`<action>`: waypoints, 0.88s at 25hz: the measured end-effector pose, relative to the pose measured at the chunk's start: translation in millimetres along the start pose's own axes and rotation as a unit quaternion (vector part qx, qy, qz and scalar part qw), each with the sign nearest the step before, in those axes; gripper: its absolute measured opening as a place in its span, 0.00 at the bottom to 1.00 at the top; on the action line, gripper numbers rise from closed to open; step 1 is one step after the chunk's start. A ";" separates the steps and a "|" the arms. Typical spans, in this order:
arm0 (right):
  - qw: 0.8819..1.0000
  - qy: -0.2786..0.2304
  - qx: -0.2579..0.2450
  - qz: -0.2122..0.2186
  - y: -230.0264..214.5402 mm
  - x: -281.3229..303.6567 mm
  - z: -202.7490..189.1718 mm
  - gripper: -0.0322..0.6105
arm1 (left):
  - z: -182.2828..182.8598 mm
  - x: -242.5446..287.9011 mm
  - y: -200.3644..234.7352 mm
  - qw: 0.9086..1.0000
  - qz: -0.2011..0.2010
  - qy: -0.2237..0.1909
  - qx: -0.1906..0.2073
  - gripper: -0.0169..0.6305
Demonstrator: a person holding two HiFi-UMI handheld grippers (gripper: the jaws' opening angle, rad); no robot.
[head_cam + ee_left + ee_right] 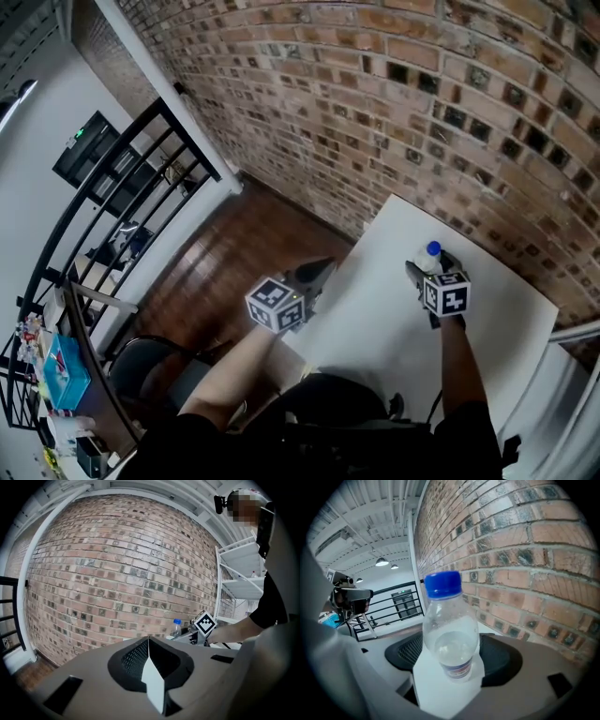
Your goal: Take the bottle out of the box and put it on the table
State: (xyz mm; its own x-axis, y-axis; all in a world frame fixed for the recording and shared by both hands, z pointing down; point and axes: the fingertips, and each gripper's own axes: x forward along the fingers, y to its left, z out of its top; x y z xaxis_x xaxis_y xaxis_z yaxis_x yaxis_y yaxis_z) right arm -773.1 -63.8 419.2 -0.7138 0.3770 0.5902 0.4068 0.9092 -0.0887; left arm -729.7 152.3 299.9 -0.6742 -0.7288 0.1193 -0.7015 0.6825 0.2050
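As the blue-capped clear plastic bottle stands on the white worktop, the right tool straddles it, jaws apart, apparently the release; left tool pinched together, empty. Next, likely: back away without toppling it.

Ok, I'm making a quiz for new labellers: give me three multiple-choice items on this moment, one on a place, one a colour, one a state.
1. Where does the bottle stand? A. on the white table B. on the wooden floor C. inside a box
2. What colour is its cap? A. red B. blue C. white
3. How do the jaws of the left gripper stand? A. together, empty B. apart round the bottle C. clamped on a cloth
Key: 1 A, the head view shows it upright on the table; 2 B, the right gripper view shows it close up; 3 A, the left gripper view shows them meeting with nothing between.
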 end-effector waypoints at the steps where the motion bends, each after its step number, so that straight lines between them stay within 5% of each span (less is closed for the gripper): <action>1: 1.000 -0.008 0.001 -0.004 -2.1 -4.4 2.7 0.65 | 1.4 0.5 -2.0 1.000 -0.001 -0.003 0.001 0.03; 13: 0.994 -0.095 0.023 -0.047 29.1 -89.7 38.4 0.65 | 46.1 -45.2 -30.6 0.997 -0.021 -0.068 0.028 0.03; 17: 0.983 -0.163 0.013 -0.079 55.5 -147.3 58.9 0.42 | 66.6 -72.4 -48.4 0.992 -0.048 -0.107 0.041 0.03; 22: 0.953 -0.274 -0.021 -0.130 111.7 -219.3 83.5 0.11 | 77.1 -112.6 -51.1 0.988 -0.077 -0.123 0.046 0.03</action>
State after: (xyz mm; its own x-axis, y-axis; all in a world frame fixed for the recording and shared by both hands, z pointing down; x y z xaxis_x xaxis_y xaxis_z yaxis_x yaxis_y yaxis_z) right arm -618.7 -30.2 212.9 -0.9792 0.1861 0.0802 0.1899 0.9809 0.0427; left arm -635.8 203.7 201.0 -0.5850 -0.7972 -0.1493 -0.8110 0.5744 0.1109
